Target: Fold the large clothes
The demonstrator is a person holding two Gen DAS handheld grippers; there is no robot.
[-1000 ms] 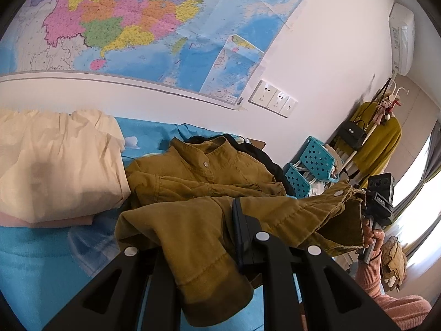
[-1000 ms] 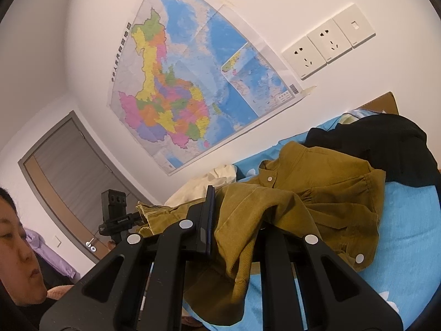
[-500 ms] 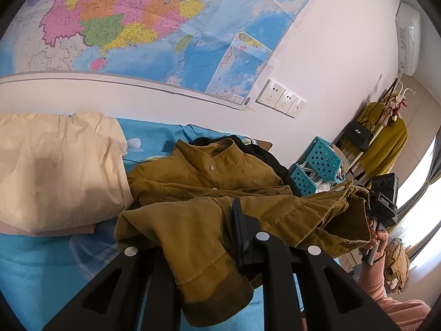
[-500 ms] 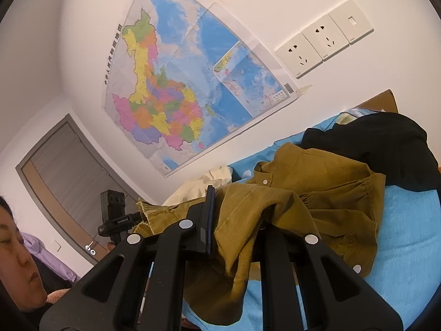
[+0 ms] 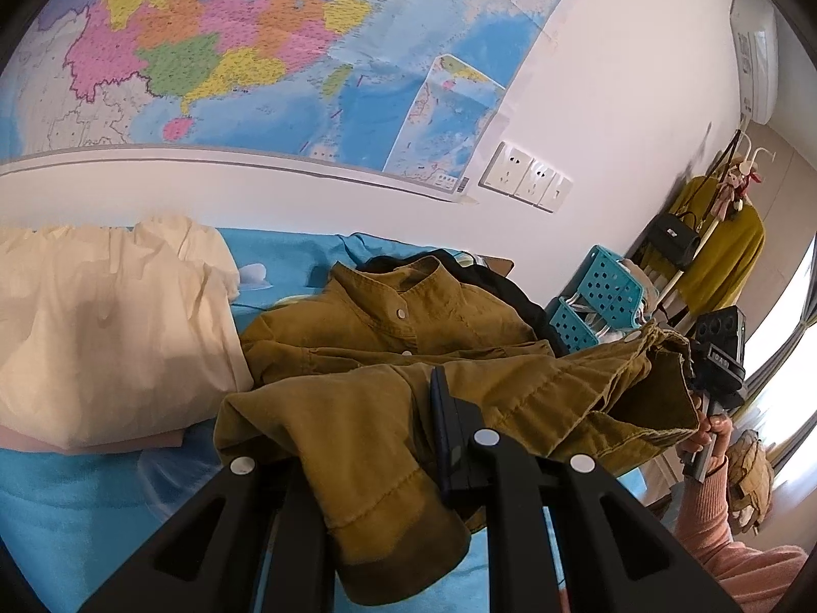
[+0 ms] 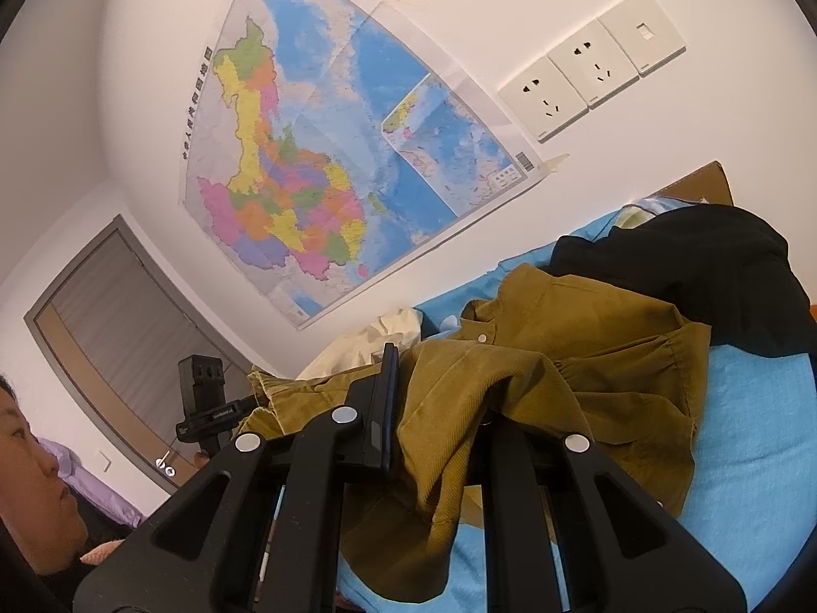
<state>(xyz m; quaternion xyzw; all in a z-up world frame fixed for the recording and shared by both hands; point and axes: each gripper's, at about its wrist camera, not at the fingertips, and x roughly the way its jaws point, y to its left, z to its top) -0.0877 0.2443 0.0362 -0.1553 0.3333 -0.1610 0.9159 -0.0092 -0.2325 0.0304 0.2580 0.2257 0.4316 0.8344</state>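
Corduroy jacket (image 5: 408, 357) lies collar-up toward the bed's (image 5: 76, 500) wall edge, its hem raised. Left gripper (image 5: 388, 439) and right gripper (image 6: 439, 408) each pinch that hem, stretching it taut between them, presumably to fold it toward the collar.

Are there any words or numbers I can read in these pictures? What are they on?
Nothing reads clearly.
Wall map: a column of characters along its edge and small place names, too blurred to read.
Left gripper: a small white label on its body, too small to read.
Right gripper: a small label on its body, too blurred to read.
Wall sockets: no lettering.
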